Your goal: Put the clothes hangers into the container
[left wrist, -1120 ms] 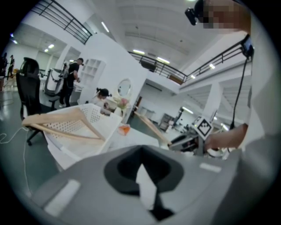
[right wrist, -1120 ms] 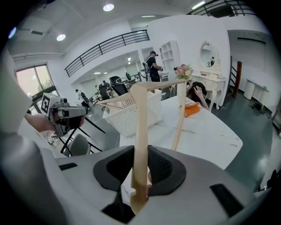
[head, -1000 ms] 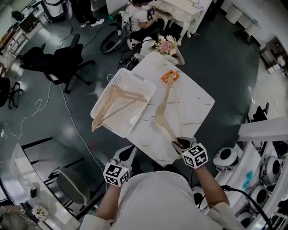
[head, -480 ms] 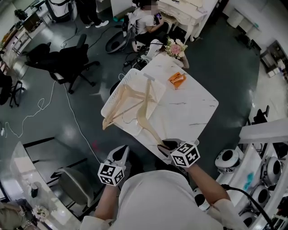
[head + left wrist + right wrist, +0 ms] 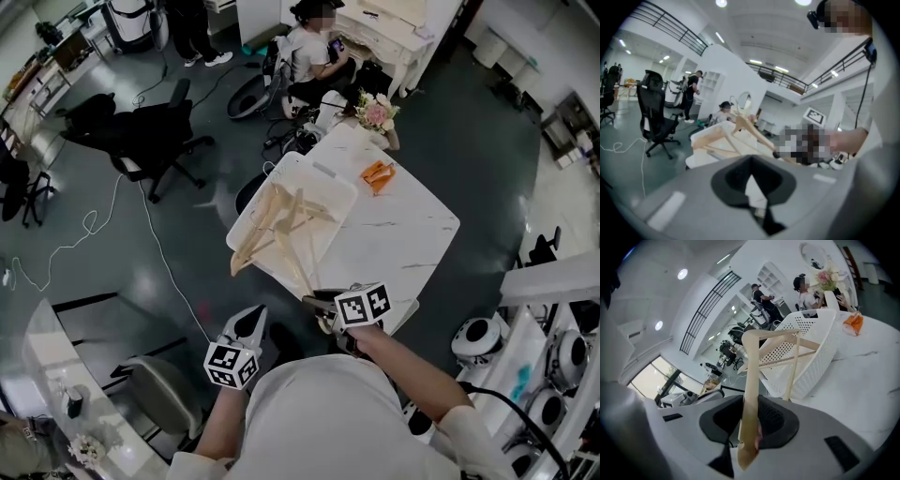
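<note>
Head view: right gripper (image 5: 320,303), clamping the hanger (image 5: 306,251), has swung it over the container (image 5: 255,202) (left gripper (image 5: 251,324) closed)

White shirt (image 5: 328,412), maybe short-sleeved; marker cubes (image 5: 231,364) (image 5: 364,306) on grippers (image 5: 251,317) (image 5: 315,302).

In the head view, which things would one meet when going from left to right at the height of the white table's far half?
black office chair → white container → orange object. The flowers are left out, because they stand directly above the orange object in the picture.
</note>
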`<action>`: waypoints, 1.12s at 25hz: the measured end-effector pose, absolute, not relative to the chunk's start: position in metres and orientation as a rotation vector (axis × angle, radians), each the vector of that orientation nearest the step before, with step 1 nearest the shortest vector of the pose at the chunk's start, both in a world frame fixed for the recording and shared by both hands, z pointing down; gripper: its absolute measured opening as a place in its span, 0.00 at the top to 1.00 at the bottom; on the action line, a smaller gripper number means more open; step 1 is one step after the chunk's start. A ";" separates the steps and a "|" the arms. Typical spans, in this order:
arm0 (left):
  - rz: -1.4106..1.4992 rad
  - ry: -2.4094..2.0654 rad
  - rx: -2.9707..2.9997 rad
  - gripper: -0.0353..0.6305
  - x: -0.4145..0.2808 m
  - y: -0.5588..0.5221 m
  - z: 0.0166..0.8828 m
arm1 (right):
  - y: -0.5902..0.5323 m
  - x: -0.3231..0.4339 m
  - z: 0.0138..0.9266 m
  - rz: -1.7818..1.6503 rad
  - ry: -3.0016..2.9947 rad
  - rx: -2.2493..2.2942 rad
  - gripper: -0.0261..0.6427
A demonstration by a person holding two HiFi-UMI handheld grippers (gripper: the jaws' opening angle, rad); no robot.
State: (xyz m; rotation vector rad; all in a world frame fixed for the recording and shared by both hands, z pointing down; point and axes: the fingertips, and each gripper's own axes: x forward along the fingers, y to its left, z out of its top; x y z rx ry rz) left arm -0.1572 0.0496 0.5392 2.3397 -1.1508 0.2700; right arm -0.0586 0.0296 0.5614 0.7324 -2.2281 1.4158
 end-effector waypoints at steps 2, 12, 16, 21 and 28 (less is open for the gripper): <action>0.266 -1.152 2.343 0.94 -0.163 0.048 0.538 | 0.020 -0.066 0.562 1.482 -2.212 0.781 0.83; 0.254 -1.172 2.338 0.94 -0.197 0.045 0.538 | -0.010 -0.094 0.579 1.731 -2.076 1.018 0.83; 0.255 -1.173 2.330 0.94 -0.206 0.048 0.541 | -0.025 -0.105 0.590 1.721 -2.051 1.083 0.82; 0.261 -1.185 2.315 0.94 -0.219 0.049 0.543 | -0.047 -0.109 0.611 1.602 -2.025 1.101 0.82; 0.266 -1.186 2.312 0.94 -0.230 0.042 0.543 | -0.052 -0.132 0.611 1.585 -2.085 0.952 0.78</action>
